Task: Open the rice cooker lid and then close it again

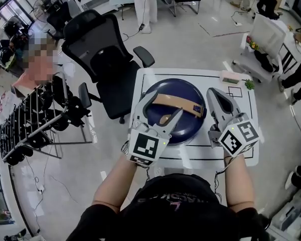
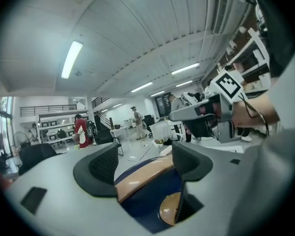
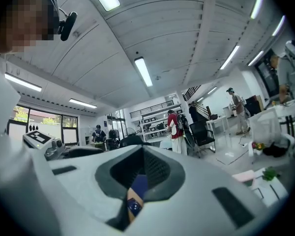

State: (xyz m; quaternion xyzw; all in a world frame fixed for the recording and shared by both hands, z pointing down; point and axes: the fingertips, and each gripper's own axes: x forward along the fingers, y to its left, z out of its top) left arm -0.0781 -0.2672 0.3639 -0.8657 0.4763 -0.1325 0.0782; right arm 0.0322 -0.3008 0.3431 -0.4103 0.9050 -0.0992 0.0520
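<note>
A small white table [image 1: 246, 109] is set on a grey workshop floor. Nearest the camera, the left gripper [image 1: 165, 104] is held over the near side of the dark blue rice cooker [image 1: 190, 127], which stands in the middle of the table with its lid down. Its jaws are spread, and the tan handle [image 1: 175, 103] across the lid is seen between them; contact cannot be told. A round tan cap [image 1: 165, 118] is seen on the lid by its right jaw. The right gripper [image 1: 214, 93] is held at the handle's right end, jaws pressed together with nothing pinched. Beyond the table a black office chair [image 1: 98, 49] is parked, and farther off a person [image 1: 144, 4] in white trousers is seen standing.
</note>
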